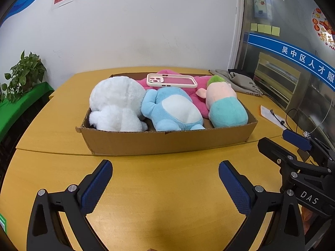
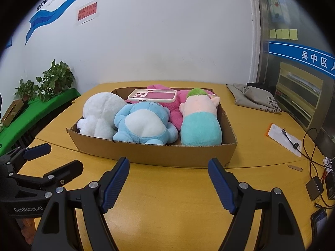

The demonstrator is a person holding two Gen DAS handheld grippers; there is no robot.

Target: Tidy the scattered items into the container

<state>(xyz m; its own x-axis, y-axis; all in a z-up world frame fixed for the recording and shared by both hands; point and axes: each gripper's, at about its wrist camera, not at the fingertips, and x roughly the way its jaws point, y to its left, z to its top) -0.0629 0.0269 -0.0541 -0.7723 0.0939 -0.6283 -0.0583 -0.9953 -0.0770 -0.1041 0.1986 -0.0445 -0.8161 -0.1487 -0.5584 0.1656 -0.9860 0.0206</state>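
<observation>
Left tongs (image 1: 165,172) and right tongs (image 2: 168,170) released, empty, cardboard box (image 1: 167,141) of plush toys (image 1: 171,110) just beyond

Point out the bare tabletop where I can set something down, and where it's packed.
Bare: the yellow wooden table between the brown cardboard box and both open grippers, and the strip left of the box. Crowded: inside the box, four plush toys and a pink phone case fill it; the table's right edge holds a grey cloth bag, white paper and cables.

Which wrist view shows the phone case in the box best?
The left wrist view: the phone case lies flat atop the pink plush, whole outline visible. The right wrist view shows it too, but smaller.
</observation>
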